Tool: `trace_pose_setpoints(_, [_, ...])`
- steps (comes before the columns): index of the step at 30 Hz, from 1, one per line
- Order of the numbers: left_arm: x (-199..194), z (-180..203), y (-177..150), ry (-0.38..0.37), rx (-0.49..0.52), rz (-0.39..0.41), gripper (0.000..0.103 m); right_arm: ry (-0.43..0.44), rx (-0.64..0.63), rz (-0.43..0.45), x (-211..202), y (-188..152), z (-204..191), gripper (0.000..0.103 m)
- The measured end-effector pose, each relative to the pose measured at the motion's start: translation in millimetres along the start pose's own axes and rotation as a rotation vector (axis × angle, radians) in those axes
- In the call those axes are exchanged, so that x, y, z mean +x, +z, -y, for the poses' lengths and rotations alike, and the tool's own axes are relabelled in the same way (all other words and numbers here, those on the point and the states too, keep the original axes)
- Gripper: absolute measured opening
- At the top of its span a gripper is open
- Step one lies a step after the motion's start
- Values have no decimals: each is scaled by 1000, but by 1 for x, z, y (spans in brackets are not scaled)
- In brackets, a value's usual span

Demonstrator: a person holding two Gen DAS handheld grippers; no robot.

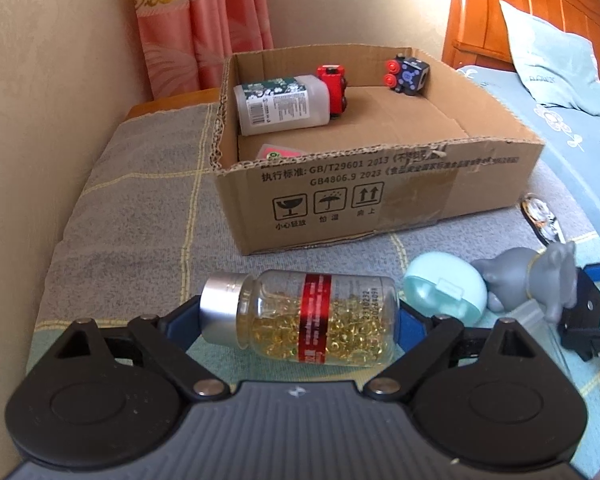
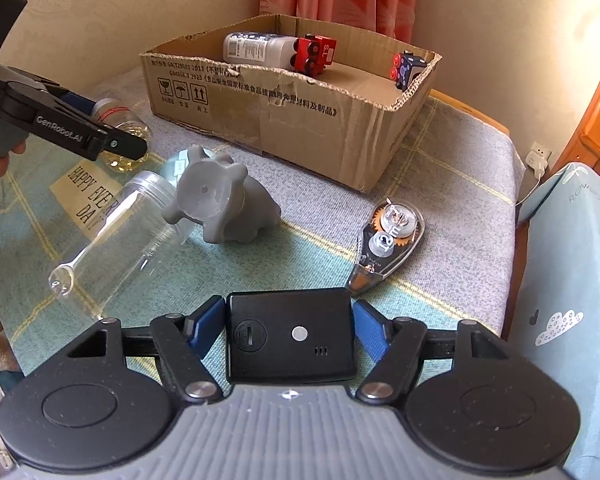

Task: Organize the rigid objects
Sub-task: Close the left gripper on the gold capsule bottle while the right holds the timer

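Landmark: cardboard box (image 1: 340, 184) on bed (image 1: 140, 208).

Left claw (image 1: 300, 320) just before box front, blue fingers (image 1: 188, 314) around lying capsule bottle (image 1: 300, 316); pad contact unclear, grip cannot tell.

Right claw (image 2: 288, 330) well before box front, astride black device (image 2: 290, 334); small gaps both sides, not pinching.

Grey figurine (image 2: 224, 200), clear jar (image 2: 132, 232), correction tape (image 2: 388, 236) between claw and box.

Inside box: white bottle (image 1: 280, 104), red toy train (image 1: 334, 88), dark cube (image 1: 408, 74).

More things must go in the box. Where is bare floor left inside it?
The box is bare across its middle and near right, between the white bottle and the cube toy. The left side is crowded: bottle, red train.
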State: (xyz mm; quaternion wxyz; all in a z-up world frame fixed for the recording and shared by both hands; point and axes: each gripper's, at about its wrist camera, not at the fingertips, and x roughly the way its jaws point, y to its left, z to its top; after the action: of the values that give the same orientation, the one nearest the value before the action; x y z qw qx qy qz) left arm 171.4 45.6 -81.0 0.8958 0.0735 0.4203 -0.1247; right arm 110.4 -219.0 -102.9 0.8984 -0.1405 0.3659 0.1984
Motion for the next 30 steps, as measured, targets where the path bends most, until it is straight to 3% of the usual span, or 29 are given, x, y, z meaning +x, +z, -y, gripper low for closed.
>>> trace_pose_setpoints(12, [-16,2,-3,-13,19,14,93,8,18,-20,1,-6,0,75])
trace_pose_setpoints(23, [-16,2,-3,-16,25,12,93,3,43,-9,2,-14,-1,82])
trace_pose_setpoints(27, [-15,3,-2,-17,27,14,93,-14,32,-11,2,-14,-4,81])
trace_pose_setpoints(30, [-16,3,-2,-17,28,13,93,-5,40,-11,1,-13,-3,75])
